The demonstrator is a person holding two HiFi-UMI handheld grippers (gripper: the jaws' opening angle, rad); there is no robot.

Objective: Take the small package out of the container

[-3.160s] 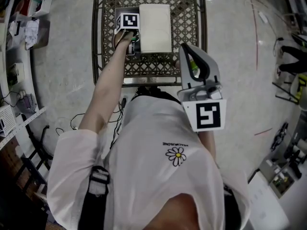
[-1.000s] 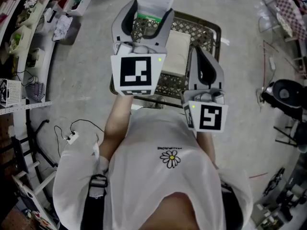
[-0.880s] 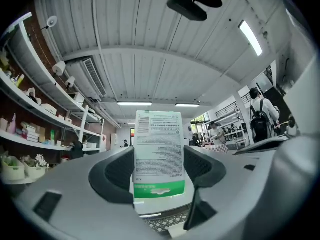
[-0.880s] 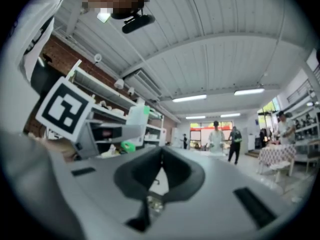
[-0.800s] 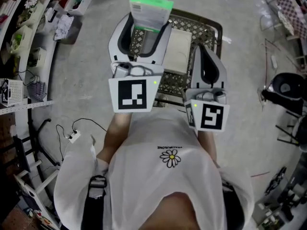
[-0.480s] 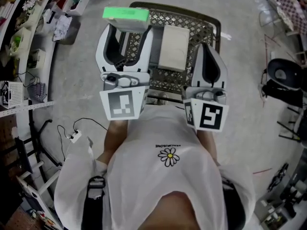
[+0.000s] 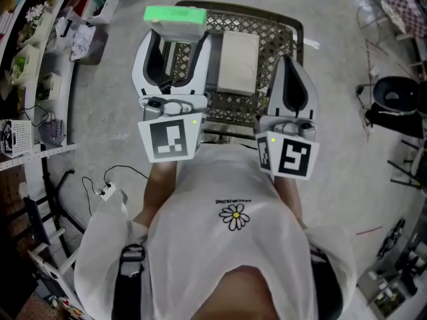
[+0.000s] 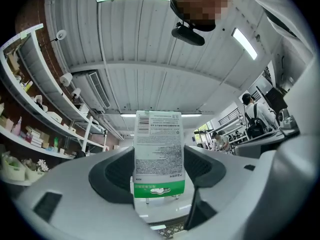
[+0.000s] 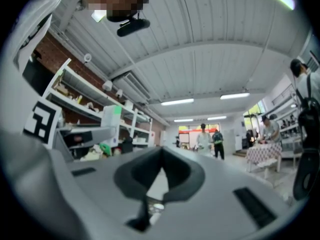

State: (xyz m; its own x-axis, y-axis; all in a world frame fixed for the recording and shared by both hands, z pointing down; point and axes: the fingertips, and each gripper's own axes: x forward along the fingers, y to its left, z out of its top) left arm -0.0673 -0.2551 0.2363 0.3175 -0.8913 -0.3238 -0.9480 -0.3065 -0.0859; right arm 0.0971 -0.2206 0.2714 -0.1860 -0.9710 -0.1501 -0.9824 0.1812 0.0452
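Observation:
The small package (image 7: 175, 15), white with a green end, is pinched between the jaws of my left gripper (image 7: 176, 33) and held in the air above the left side of the wire basket (image 7: 265, 35). In the left gripper view the package (image 8: 158, 154) stands upright between the two grey jaws of my left gripper (image 8: 159, 186), printed side to the camera. My right gripper (image 7: 287, 60) hovers over the basket's right front edge with nothing in it. In the right gripper view my right gripper (image 9: 161, 160) has its jaws met.
A larger beige flat package (image 7: 238, 53) lies inside the basket. Shelves with clutter (image 7: 37, 42) run along the left. A power strip and cable (image 7: 107, 192) lie on the concrete floor, and a black chair base (image 7: 395, 99) stands at the right. People (image 9: 209, 140) stand far off.
The left gripper, earlier down in the basket beside the beige package, has lifted the small package up and out. Over the last half second it has barely shifted; the right gripper stays put.

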